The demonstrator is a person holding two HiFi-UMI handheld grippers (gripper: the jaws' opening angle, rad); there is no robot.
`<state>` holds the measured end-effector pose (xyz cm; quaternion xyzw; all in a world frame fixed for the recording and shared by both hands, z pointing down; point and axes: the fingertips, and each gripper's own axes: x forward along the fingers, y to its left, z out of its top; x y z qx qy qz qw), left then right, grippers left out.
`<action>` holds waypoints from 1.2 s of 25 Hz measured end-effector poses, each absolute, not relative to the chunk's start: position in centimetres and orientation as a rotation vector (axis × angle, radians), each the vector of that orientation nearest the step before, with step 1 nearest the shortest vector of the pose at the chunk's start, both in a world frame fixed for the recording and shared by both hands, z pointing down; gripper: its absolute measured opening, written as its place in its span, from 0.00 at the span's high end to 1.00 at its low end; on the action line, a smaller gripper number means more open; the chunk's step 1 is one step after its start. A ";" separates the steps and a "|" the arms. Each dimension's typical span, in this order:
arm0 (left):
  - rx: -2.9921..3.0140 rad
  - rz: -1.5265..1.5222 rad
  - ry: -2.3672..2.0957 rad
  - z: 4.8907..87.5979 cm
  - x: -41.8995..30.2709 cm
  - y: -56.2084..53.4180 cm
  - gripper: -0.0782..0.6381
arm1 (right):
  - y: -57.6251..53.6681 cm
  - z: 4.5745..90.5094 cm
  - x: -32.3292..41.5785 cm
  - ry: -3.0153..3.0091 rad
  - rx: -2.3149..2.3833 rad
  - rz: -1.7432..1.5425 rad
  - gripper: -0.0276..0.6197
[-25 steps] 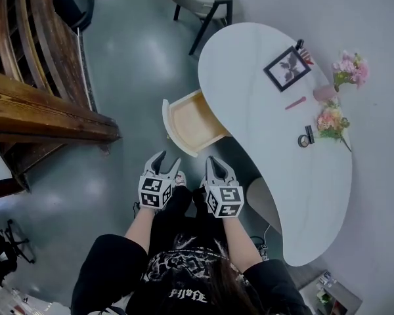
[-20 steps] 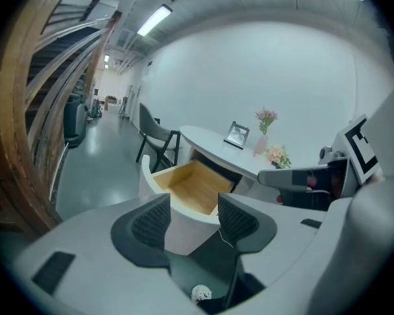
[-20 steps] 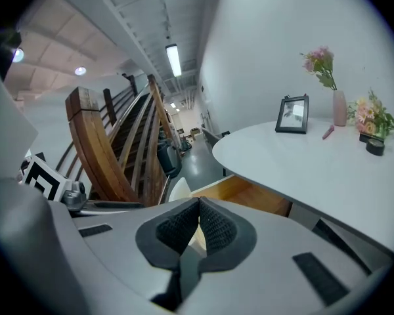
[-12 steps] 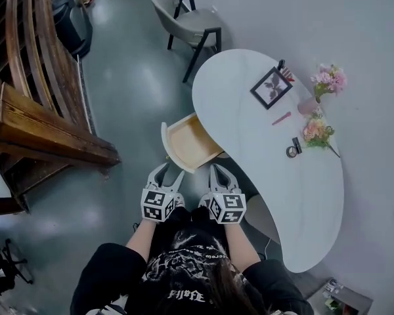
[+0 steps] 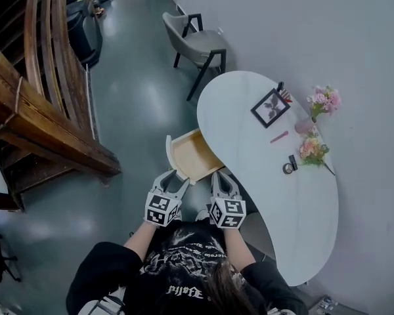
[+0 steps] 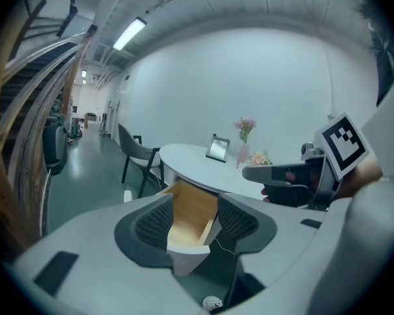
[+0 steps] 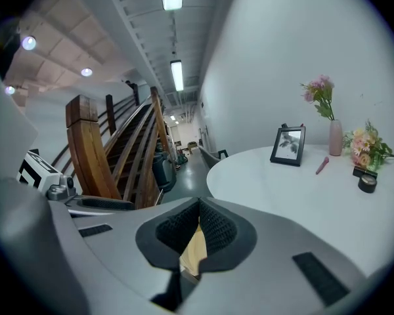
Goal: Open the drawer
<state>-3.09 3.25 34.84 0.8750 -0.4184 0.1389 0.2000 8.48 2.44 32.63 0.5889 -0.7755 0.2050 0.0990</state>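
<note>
Standing pulled out from under white surface (image 5: 249,169), drawer (image 5: 190,157) is seen open, wooden inside bare. Left gripper (image 5: 173,178) is held just short of drawer front, jaws spread, nothing between. Right gripper (image 5: 222,178) is held near drawer's closest corner, jaws pressed together, empty. Both are judged parked clear, pull apparently done.

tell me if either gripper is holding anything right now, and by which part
Nothing is held. The left gripper has its jaws apart and empty, short of the open drawer; the right gripper has its jaws together on nothing.
</note>
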 end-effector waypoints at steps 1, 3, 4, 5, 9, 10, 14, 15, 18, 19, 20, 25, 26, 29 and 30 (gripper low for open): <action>2.450 0.375 -1.172 34.5 -3.0 3.1 0.58 | 2.4 32.4 8.4 -2.299 1.742 0.598 0.92; 2.463 0.362 -1.162 33.8 -2.7 3.0 0.58 | 2.2 31.9 8.3 -2.313 1.741 0.585 0.92; 2.475 0.360 -1.150 33.6 -2.5 2.9 0.58 | 2.1 31.6 8.3 -2.320 1.742 0.578 0.92; 2.488 0.356 -1.141 33.3 -2.3 2.7 0.59 | 1.9 31.3 8.3 -2.327 1.743 0.569 0.92; 2.515 0.319 -1.155 32.1 -1.7 2.2 0.59 | 1.3 30.2 8.2 -2.355 1.739 0.527 0.92; 2.521 0.310 -1.156 31.9 -1.5 2.2 0.59 | 1.3 30.0 8.3 -2.359 1.742 0.522 0.92; 2.547 0.304 -1.156 31.1 -0.7 2.0 0.63 | 1.1 29.6 8.6 -2.364 1.750 0.512 0.92; 2.552 0.318 -1.155 31.0 -0.6 2.1 0.66 | 1.2 29.6 8.6 -2.366 1.746 0.510 0.92; 2.563 0.334 -1.152 30.9 -0.3 2.2 0.73 | 1.3 29.7 8.3 -2.374 1.726 0.508 0.92; 2.561 0.329 -1.156 30.8 -0.3 2.1 0.76 | 1.3 29.6 8.2 -2.377 1.721 0.508 0.92; 2.560 0.321 -1.160 30.7 -0.3 2.2 0.80 | 1.4 29.6 8.1 -2.380 1.717 0.509 0.92; 2.606 0.260 -1.108 29.7 0.3 3.0 0.85 | 1.7 29.6 8.0 -2.382 1.723 0.502 0.92; 2.606 0.258 -1.105 29.8 0.3 3.1 0.85 | 1.7 29.6 8.1 -2.382 1.724 0.502 0.92; 2.601 0.269 -1.106 30.1 0.3 3.5 0.86 | 1.7 29.5 8.3 -2.374 1.737 0.499 0.92; 2.602 0.272 -1.104 30.1 0.3 3.7 0.86 | 1.7 29.5 8.4 -2.370 1.742 0.498 0.92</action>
